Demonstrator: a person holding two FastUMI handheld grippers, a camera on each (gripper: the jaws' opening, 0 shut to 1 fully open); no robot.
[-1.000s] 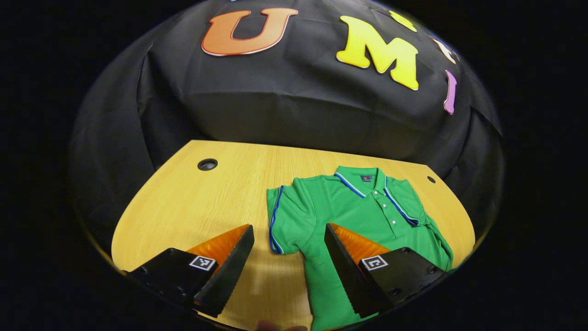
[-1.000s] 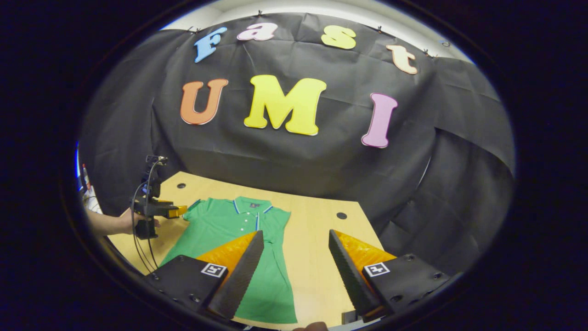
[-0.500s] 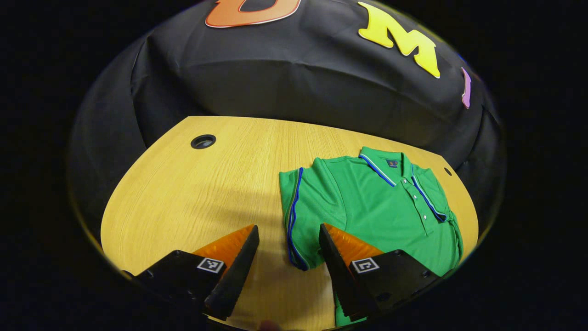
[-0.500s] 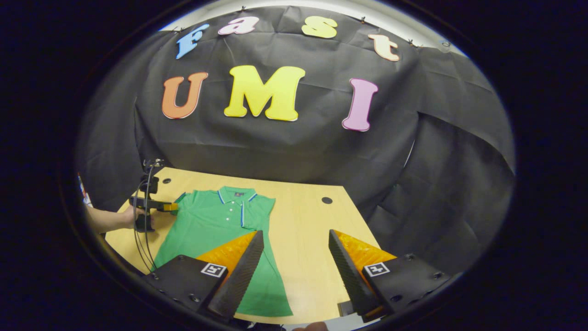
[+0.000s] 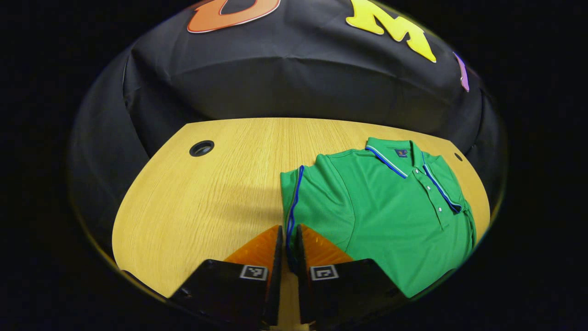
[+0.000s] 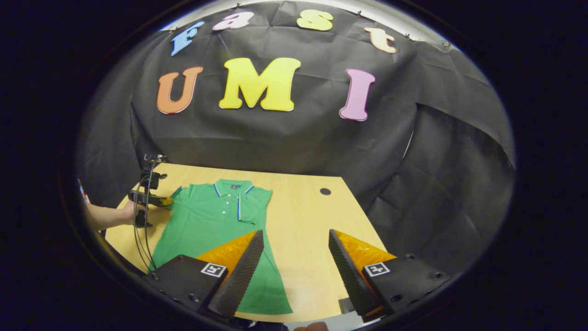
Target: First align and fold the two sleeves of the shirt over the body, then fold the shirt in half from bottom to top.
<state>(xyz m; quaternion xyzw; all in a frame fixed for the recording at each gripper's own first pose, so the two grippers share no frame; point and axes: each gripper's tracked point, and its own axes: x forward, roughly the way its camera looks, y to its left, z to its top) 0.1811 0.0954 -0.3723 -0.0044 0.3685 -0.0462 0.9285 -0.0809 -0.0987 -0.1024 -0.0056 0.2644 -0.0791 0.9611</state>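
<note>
Left gripper [image 5: 287, 250] now closed down w/ fingers nearly together, pinching blue-piped cuff edge of left short sleeve [image 5: 312, 202] of green polo shirt w/ blue-white trimmed collar [image 5: 390, 211]; half a sec ago same jaws gaping wide either side of that cuff, a full sec ago farther back still. Means grasp just made, sleeve fold about to start.

In right gripper view, left gripper [image 6: 166, 201] seen far off at shirt's [image 6: 216, 225] shoulder, held by a person's hand [image 6: 128, 214], black cables hanging below. Shirt lying flat, face up, on pale wooden table w/ round cable holes [image 5: 206, 197], collar toward booth wall, hem toward near edge.

Right gripper [image 6: 296, 271] jaws wide apart, holding nothing, hovering above table near hem, right of shirt body; barely shifted over last sec.

Far sleeve looks already laid over chest near placket, tho hard to be sure. If so: one sleeve left, then bottom-to-top fold. Next likely: lift cuff, carry across body, lay aligned. Risk: thin knit slipping from pinch or dragging whole shirt sideways.
</note>
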